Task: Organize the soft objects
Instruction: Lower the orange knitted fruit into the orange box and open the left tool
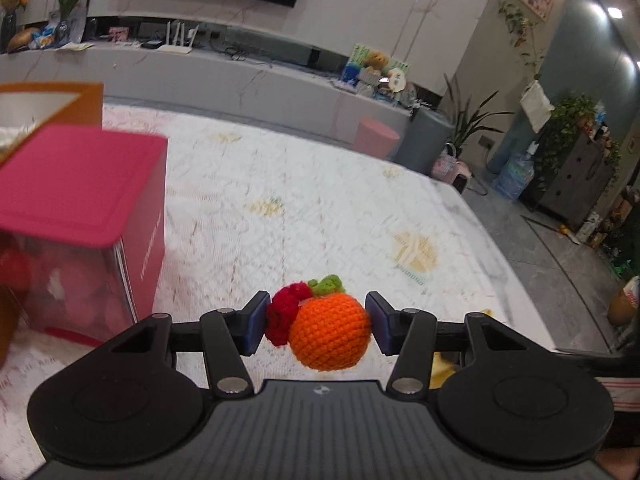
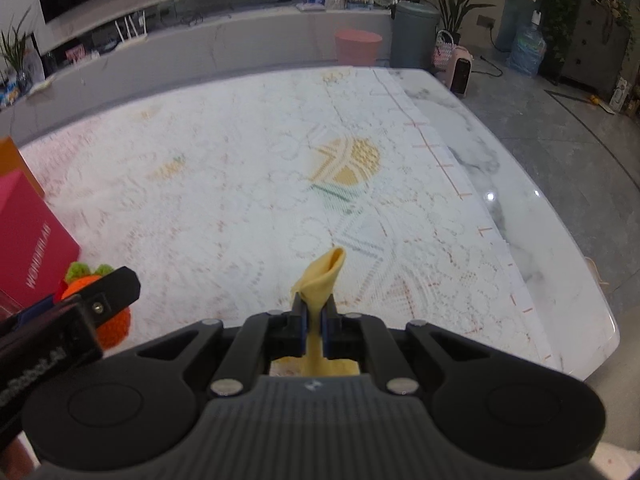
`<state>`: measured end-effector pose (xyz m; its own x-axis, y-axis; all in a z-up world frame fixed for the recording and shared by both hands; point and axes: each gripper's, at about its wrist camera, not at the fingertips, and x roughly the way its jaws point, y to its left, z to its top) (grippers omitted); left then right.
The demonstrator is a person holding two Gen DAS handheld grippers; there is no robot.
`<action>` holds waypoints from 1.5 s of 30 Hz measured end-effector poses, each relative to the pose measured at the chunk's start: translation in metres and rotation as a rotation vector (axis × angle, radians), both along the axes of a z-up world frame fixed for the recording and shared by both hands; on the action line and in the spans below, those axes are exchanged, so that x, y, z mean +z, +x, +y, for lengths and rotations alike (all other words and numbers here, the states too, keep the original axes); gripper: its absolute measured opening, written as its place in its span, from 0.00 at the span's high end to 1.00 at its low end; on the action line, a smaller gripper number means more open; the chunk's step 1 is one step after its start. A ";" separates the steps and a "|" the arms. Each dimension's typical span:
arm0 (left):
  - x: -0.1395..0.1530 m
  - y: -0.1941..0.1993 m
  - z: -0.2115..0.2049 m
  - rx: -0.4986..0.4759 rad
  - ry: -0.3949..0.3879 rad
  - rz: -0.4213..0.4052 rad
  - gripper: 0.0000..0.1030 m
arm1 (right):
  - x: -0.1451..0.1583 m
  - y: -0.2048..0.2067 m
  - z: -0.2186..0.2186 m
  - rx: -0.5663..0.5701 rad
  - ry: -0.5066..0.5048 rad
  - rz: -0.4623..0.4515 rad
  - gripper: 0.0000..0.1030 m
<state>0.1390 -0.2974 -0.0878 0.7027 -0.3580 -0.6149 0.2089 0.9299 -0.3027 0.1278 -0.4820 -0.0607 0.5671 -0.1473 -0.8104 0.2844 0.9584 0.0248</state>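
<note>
My left gripper [image 1: 318, 324] is shut on a crocheted orange fruit [image 1: 330, 332] with a red flower and green leaf, held above the patterned white cloth [image 1: 320, 200]. A pink box [image 1: 80, 216] with a clear front stands to its left. My right gripper [image 2: 315, 316] is shut on a soft yellow cloth piece [image 2: 320, 280] whose folded end sticks up past the fingertips. The left gripper [image 2: 60, 320] and the orange fruit [image 2: 116, 328] also show at the left of the right wrist view.
An orange box [image 1: 52, 100] stands behind the pink box. The marble table edge [image 2: 560, 260] lies at the right. Beyond it are a pink bin [image 2: 357, 50], a grey bin [image 2: 414, 34], plants and a long shelf [image 1: 240, 72].
</note>
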 end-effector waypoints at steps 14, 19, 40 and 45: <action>0.044 -0.013 0.020 -0.204 0.053 -0.026 0.43 | 0.021 -0.027 0.000 -0.070 0.067 -0.124 0.97; 0.059 -0.017 0.050 -0.277 0.109 -0.056 0.42 | 0.032 -0.042 0.012 -0.057 0.074 -0.160 0.97; 0.062 0.044 0.265 -0.248 -0.003 -0.074 0.42 | 0.157 0.004 0.218 0.374 -0.076 -0.434 0.97; 0.033 0.072 0.277 -0.294 0.020 0.086 0.42 | 0.154 0.013 0.253 0.456 -0.044 -0.448 0.97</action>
